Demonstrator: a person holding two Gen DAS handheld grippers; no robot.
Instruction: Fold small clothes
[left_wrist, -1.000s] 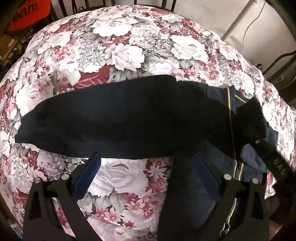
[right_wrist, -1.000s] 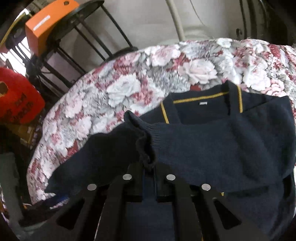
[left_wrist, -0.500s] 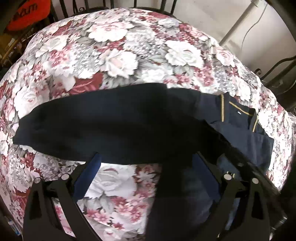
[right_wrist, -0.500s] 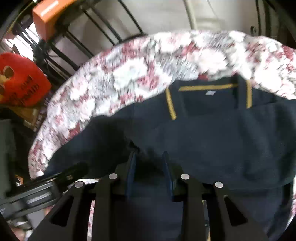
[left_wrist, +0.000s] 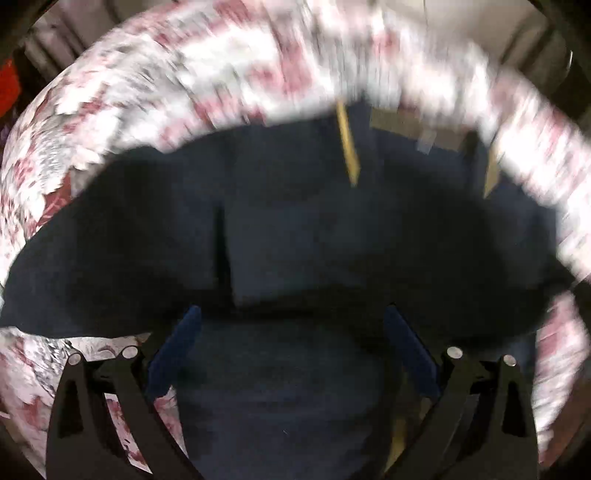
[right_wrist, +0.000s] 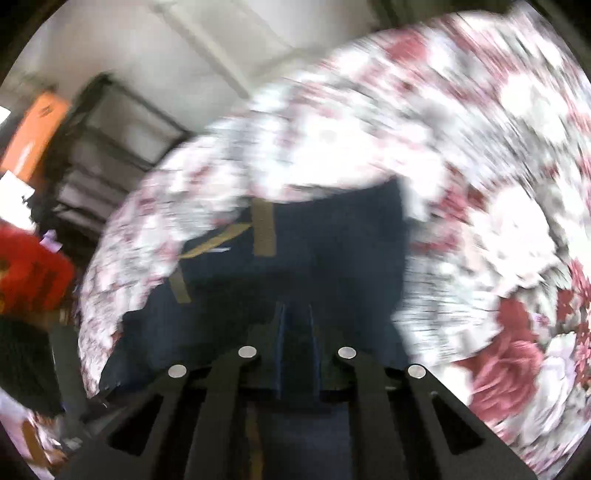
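Two tongs work over one navy sweater (left_wrist: 295, 229), which lies spread on the counter (left_wrist: 192, 74) under a floral cloth of white and red roses. Both views are blurred, so we read fine detail with caution.

In the left wrist view, we see the left tongs (left_wrist: 291, 350) with the blue pads (left_wrist: 173, 354) standing wide apart. Dark knit lies between and below them, but the pads do not press on it. The yellow-trimmed collar (left_wrist: 347, 144) shows toward the far edge of the garment.

In the right wrist view, we see the right tongs (right_wrist: 295, 325) with the jaws drawn almost together; they have just been closing. A thin fold of navy fabric appears to sit between the pads, though the blur keeps us from confirming this firmly. The sweater (right_wrist: 325, 258) extends away from the tongs, and its collar (right_wrist: 221, 240) lies to the upper left. An orange box (right_wrist: 33, 129) and a dark rack (right_wrist: 110, 136) stand beyond the counter (right_wrist: 498, 184).
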